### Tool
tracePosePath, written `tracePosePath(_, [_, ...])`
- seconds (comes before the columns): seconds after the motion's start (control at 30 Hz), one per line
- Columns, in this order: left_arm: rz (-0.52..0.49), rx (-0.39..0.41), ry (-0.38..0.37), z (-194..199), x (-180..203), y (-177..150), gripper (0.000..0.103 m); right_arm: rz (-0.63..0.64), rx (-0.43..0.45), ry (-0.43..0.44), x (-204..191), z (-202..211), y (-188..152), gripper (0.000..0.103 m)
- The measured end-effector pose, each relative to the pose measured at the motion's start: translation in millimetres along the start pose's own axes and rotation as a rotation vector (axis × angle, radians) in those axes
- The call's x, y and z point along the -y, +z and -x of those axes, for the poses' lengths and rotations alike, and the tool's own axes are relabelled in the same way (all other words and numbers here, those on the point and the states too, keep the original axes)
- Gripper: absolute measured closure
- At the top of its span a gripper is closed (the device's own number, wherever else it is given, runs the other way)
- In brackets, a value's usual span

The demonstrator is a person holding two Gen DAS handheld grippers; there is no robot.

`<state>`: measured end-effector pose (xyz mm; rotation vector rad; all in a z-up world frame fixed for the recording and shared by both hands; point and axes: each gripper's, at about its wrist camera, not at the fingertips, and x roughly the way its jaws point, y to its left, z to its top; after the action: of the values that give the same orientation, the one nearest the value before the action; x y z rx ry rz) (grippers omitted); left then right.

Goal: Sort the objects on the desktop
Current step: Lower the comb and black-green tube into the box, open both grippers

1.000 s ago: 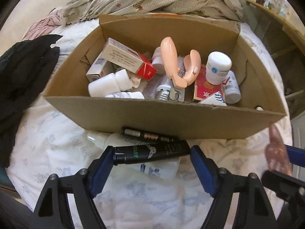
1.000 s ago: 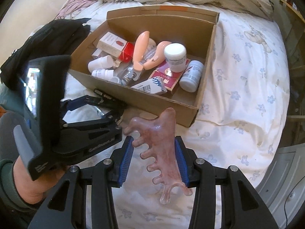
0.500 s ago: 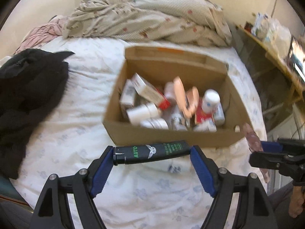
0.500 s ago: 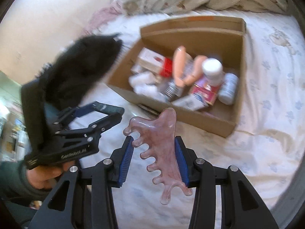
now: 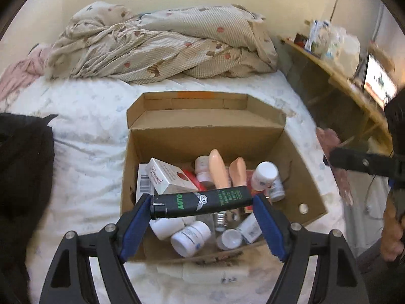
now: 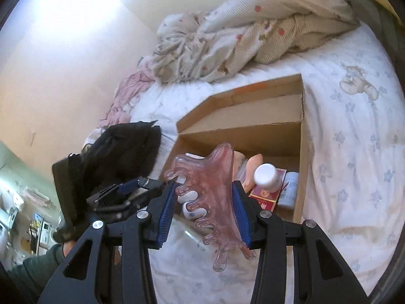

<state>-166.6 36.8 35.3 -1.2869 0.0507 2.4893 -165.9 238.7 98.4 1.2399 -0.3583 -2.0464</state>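
Note:
My left gripper [image 5: 202, 202] is shut on a black lighter [image 5: 201, 202] with green lettering, held crosswise by its two ends above the open cardboard box [image 5: 202, 136]. In the box lie white pill bottles [image 5: 264, 176], a white carton [image 5: 164, 177], peach plastic pieces [image 5: 219, 172] and a bulb. In the right wrist view my right gripper [image 6: 205, 200] is shut on a pink translucent comb-shaped scraper [image 6: 210, 185], raised over the near left corner of the box [image 6: 302, 131]. The left gripper [image 6: 131, 190] shows at its left, the right gripper [image 5: 364, 163] at the left view's right edge.
The box sits on a bed with a white flowered sheet [image 6: 354, 139]. A crumpled beige quilt [image 5: 164, 43] lies at the far end, a black garment [image 5: 22, 167] at the left, and a wooden desk with clutter [image 5: 341, 58] stands at the right. A person's hand [image 5: 391, 233] holds the right gripper.
Both grippers have risen and come over the box, each keeping its object. The lighter has left the bed beside the box front, and both views have tilted up toward the quilt.

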Motion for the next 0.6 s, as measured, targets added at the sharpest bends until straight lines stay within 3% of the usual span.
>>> tracePosePath(0.1, [-0.009, -0.023, 0.011, -16.1, 1.2, -6.1, 0.023, 0.041, -0.048, -0.071, 2.1, -22.9, 4.4, 0.055])
tracePosePath(0.27, [-0.092, -0.048, 0.03, -33.2, 5.8, -8.3, 0.023, 0.084, -0.13, -0.115, 6.9, -63.7, 0.9, 0.055])
tracePosePath(0.4, [-0.06, -0.07, 0.028, -41.8, 0.7, -10.6, 0.023, 0.14, -0.172, -0.15, 2.9, -82.4, -7.7, 0.055])
tracePosePath(0.5, [-0.08, -0.055, 0.056, -44.7, 2.3, -13.2, 0.023, 0.229, -0.206, -0.239, -1.0, -97.3, -19.7, 0.055])
tracePosePath(0.6, [-0.078, -0.089, 0.06, -53.1, 1.6, -14.8, 0.023, 0.286, -0.25, -0.304, 0.5, -108.7, -30.5, 0.055])
